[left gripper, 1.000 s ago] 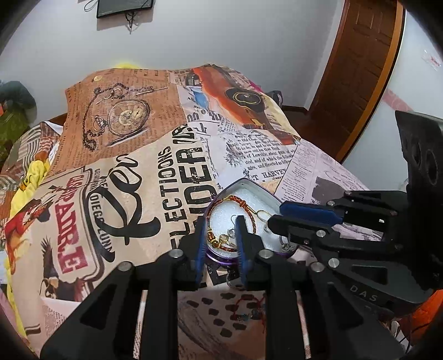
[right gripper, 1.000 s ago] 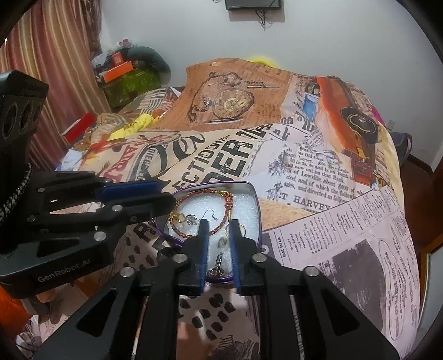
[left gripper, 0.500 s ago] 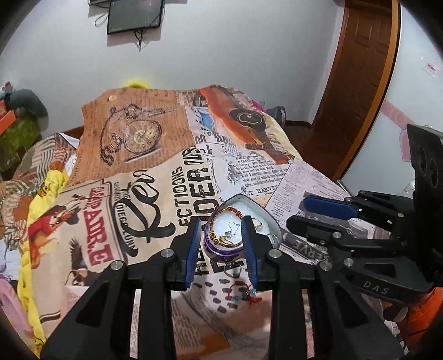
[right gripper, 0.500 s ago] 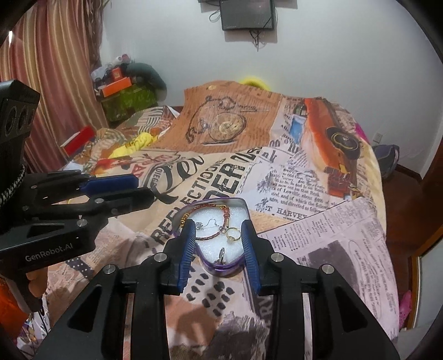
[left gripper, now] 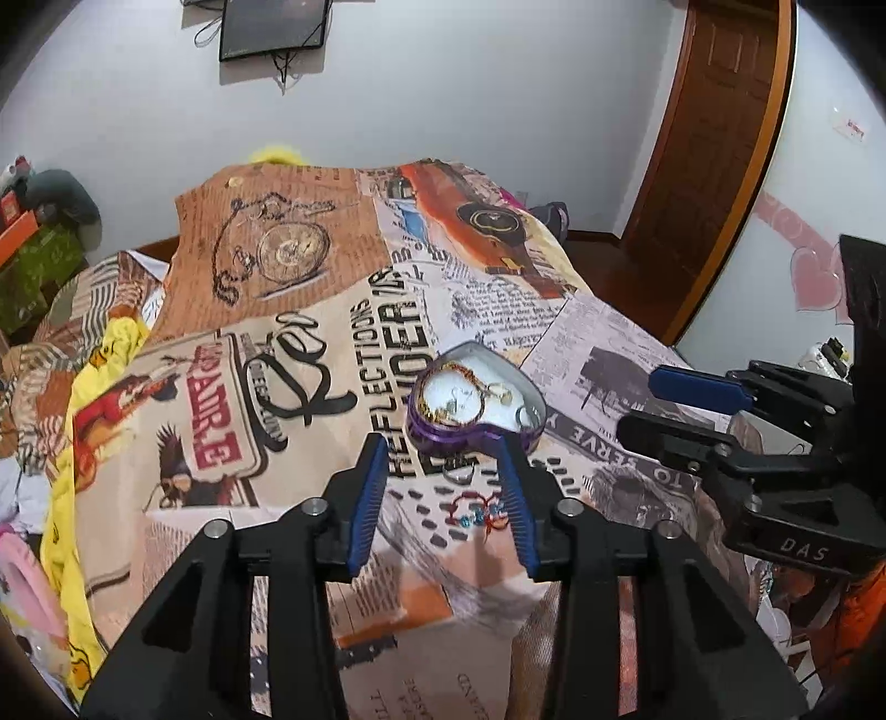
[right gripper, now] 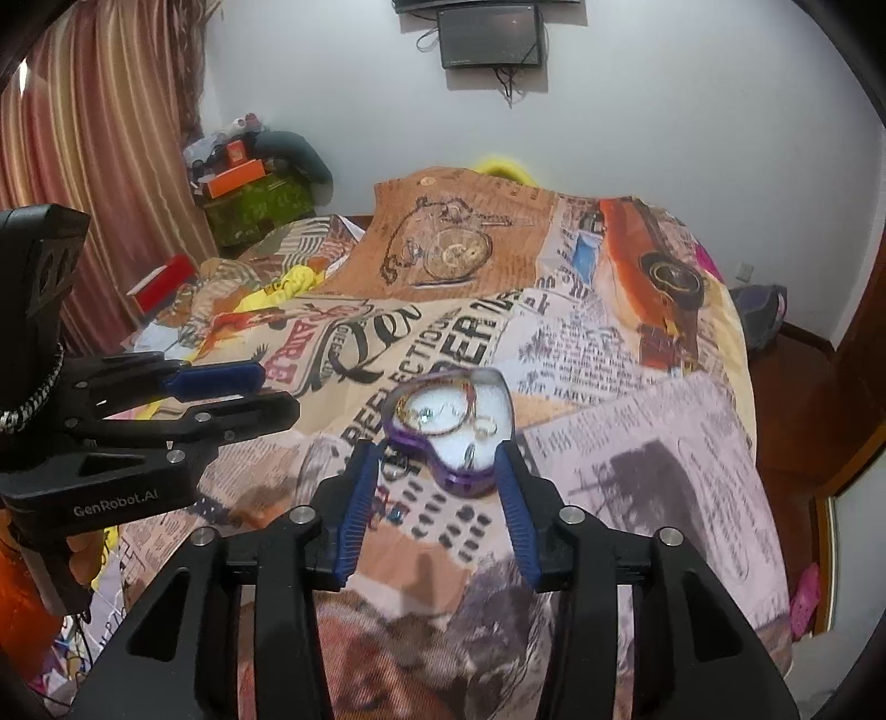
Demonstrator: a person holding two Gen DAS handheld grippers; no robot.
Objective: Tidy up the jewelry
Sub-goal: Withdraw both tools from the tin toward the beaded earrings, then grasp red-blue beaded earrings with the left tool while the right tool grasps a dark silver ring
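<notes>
A purple heart-shaped tin (left gripper: 475, 404) with white padding sits on the printed bedspread; it also shows in the right wrist view (right gripper: 449, 426). It holds a red-gold bracelet (left gripper: 470, 382), earrings and a gold ring (right gripper: 487, 427). A small ring (left gripper: 459, 472) and a red-blue beaded bracelet (left gripper: 479, 512) lie on the cloth in front of it. My left gripper (left gripper: 446, 487) is open and empty, just short of the tin. My right gripper (right gripper: 437, 487) is open and empty, its fingers either side of the tin's near tip.
The bed (left gripper: 310, 354) is covered with a newspaper-print spread. Yellow cloth (left gripper: 105, 354) and clutter lie at the left. A wooden door (left gripper: 714, 138) stands at the right, a wall screen (right gripper: 490, 36) behind, curtains (right gripper: 99, 138) at the left.
Both grippers have opened wide and pulled back and up from the tin. The earring that hung between the right fingers now lies in the tin.
</notes>
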